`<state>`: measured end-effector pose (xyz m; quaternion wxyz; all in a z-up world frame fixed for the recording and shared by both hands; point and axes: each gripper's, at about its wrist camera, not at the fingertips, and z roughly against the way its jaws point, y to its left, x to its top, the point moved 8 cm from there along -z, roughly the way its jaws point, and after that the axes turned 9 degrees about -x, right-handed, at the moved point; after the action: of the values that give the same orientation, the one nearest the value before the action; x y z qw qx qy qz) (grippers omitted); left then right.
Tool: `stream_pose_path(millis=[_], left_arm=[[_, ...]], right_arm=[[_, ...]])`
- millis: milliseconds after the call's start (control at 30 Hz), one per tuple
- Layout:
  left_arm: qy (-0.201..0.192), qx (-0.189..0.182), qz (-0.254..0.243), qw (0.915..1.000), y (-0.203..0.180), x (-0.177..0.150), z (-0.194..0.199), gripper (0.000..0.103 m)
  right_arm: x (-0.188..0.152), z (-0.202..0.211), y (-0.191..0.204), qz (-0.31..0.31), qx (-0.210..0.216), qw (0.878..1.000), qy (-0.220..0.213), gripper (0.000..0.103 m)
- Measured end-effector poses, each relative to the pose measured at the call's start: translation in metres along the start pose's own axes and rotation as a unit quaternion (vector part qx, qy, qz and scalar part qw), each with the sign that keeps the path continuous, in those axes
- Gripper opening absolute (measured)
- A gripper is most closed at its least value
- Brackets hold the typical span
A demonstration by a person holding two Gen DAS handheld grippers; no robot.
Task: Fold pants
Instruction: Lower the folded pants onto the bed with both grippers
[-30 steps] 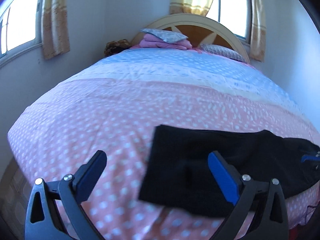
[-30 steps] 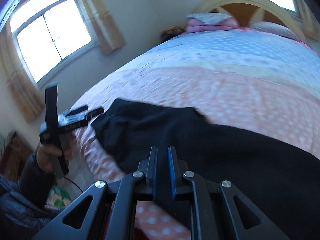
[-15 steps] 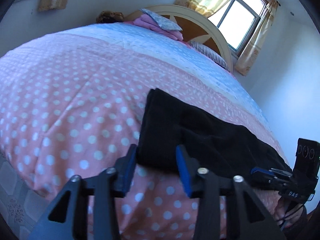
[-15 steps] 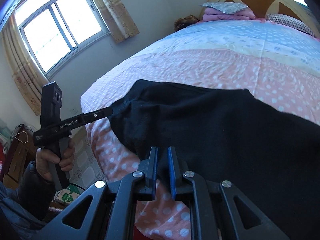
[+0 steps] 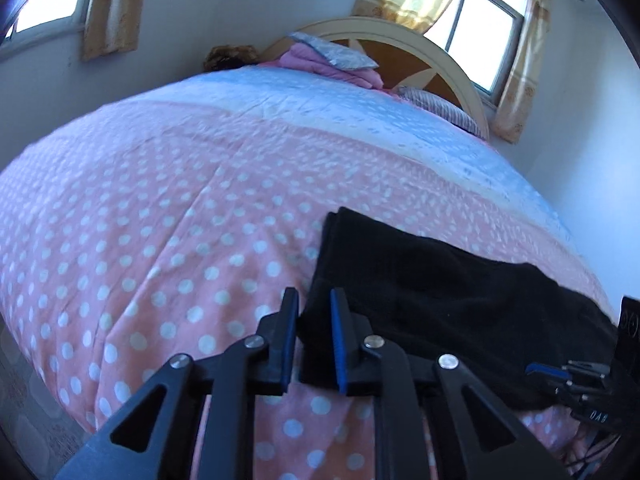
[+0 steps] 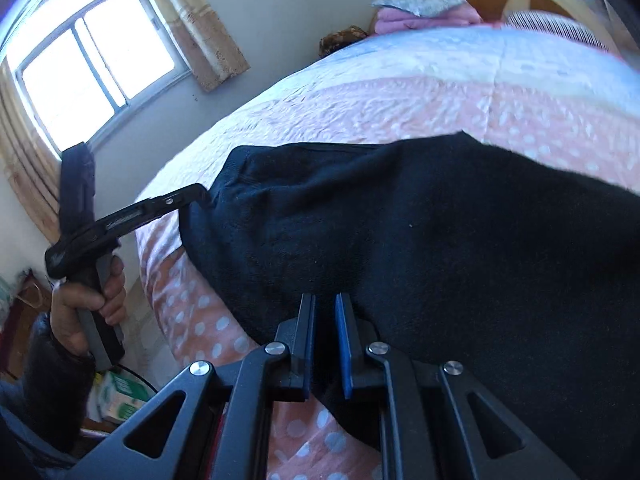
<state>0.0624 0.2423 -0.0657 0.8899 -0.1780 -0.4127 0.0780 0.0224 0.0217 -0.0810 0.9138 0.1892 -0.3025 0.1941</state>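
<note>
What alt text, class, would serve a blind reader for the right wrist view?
The right gripper pinches the near edge of black pants on a polka-dot bed. At left, the left gripper grips the pants' far corner.

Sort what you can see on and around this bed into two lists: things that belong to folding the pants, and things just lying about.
Part of the job:
black pants
left tool, clamped on the pants' corner
right tool, clamped on their near edge

Just lying about:
folded pink blanket
patterned pillow
striped pillow
curtains
</note>
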Motion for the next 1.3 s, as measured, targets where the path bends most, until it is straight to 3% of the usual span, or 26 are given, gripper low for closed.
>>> stream_pose_path(millis=[67,133,200,267,400,533,600,667,800,867,900,933,1000,1067,1167,1267,1300], left_arm=[[-0.004,0.009,-0.010,0.9999,0.001,0.002,0.011,0.020],[-0.022,0.057,-0.040,0.9974,0.002,0.006,0.029,0.020],[-0.039,0.080,-0.062,0.9941,-0.001,0.012,0.043,0.020],[-0.052,0.063,-0.075,0.9938,-0.015,0.017,0.049,0.020],[-0.034,-0.002,-0.121,0.9921,-0.061,0.011,0.029,0.020],[0.011,-0.007,-0.133,0.9911,-0.081,-0.005,-0.014,0.020],[0.039,0.017,-0.119,0.9919,-0.072,-0.014,-0.037,0.020],[0.035,0.017,-0.101,0.9941,-0.068,-0.016,-0.042,0.021],[0.033,0.022,-0.100,0.9942,-0.070,-0.016,-0.040,0.024],[0.032,0.030,-0.110,0.9930,-0.073,-0.017,-0.041,0.025],[0.031,0.034,-0.112,0.9927,-0.075,-0.016,-0.043,0.026],[0.028,0.037,-0.109,0.9929,-0.075,-0.016,-0.043,0.027],[0.020,0.043,-0.095,0.9943,-0.074,-0.016,-0.045,0.029],[0.012,0.057,-0.084,0.9948,-0.075,-0.016,-0.047,0.030],[0.014,0.089,-0.087,0.9921,-0.079,-0.014,-0.052,0.031],[0.018,0.124,-0.100,0.9871,-0.083,-0.014,-0.055,0.032],[0.019,0.130,-0.099,0.9864,-0.084,-0.013,-0.055,0.032]], right_arm=[[0.004,0.005,0.000,-0.002,0.008,1.000,0.005,0.011],[0.018,0.023,-0.007,-0.034,0.031,0.999,-0.027,0.011],[0.035,0.035,-0.018,-0.042,0.020,0.997,-0.056,0.011],[0.050,0.032,-0.027,-0.036,-0.003,0.997,-0.064,0.011],[0.057,-0.029,-0.062,-0.042,-0.116,0.992,0.009,0.011],[0.077,-0.054,-0.080,-0.112,-0.076,0.991,0.018,0.008],[0.080,-0.051,-0.082,-0.126,-0.056,0.990,0.018,0.008],[0.083,-0.025,-0.086,-0.157,-0.017,0.987,-0.020,0.008],[0.079,0.079,-0.136,-0.233,0.007,0.958,-0.167,0.012],[0.063,0.130,-0.177,-0.258,-0.022,0.944,-0.204,0.020],[0.051,0.154,-0.201,-0.268,-0.051,0.938,-0.216,0.033],[0.040,0.172,-0.221,-0.275,-0.080,0.932,-0.222,0.054],[0.002,0.226,-0.282,-0.305,-0.167,0.909,-0.232,0.068],[-0.036,0.272,-0.334,-0.345,-0.228,0.881,-0.229,0.068],[-0.095,0.338,-0.405,-0.394,-0.326,0.828,-0.230,0.068],[-0.149,0.372,-0.459,-0.419,-0.387,0.799,-0.189,0.068],[-0.161,0.374,-0.471,-0.427,-0.387,0.797,-0.179,0.068]])
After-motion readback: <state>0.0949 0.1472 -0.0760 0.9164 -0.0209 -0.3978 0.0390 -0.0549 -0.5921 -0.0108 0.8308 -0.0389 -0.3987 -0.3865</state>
